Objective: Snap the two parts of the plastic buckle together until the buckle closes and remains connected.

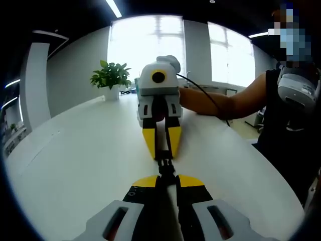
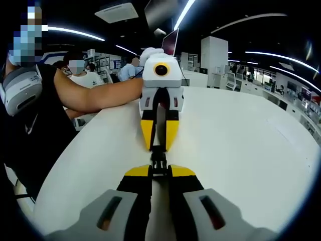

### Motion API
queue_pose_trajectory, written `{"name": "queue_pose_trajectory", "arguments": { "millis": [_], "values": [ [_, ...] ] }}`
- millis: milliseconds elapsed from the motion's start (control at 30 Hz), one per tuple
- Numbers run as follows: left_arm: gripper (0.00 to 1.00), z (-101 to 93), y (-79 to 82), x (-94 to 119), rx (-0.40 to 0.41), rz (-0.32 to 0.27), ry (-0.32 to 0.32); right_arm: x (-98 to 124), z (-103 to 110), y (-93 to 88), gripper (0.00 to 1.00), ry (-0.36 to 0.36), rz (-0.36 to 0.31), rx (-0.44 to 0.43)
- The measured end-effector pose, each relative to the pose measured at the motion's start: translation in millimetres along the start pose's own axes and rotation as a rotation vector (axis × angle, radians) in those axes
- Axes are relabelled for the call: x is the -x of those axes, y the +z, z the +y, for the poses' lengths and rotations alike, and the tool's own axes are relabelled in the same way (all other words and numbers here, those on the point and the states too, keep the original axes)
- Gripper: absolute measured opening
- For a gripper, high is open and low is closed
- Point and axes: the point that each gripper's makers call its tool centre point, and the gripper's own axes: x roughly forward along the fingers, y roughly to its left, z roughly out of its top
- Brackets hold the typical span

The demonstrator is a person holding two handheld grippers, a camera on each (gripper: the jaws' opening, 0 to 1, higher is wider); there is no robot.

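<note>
No readable text, labels or numbers anywhere.

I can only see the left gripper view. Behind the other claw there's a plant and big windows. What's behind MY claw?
Observer: Behind the left claw, past the edge of the white table, a person in a white shirt is sitting.
Operator: Is there more room back there?
Observer: Yes, rows of desks run along the far side.
Operator: What does my claw look like from the front?
Observer: Its yellow tips are closed on the black buckle. I cannot tell if it has clicked.
</note>
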Motion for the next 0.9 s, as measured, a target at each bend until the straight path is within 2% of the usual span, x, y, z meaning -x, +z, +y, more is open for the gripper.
{"name": "queue_pose_trajectory", "arguments": {
  "millis": [900],
  "values": [
    [0.1,0.4,1.5,-2.1,0.017,-0.005,-0.004,-7.4,-1.0,1.6,0.1,0.007,-0.004,0.002]
  ]
}}
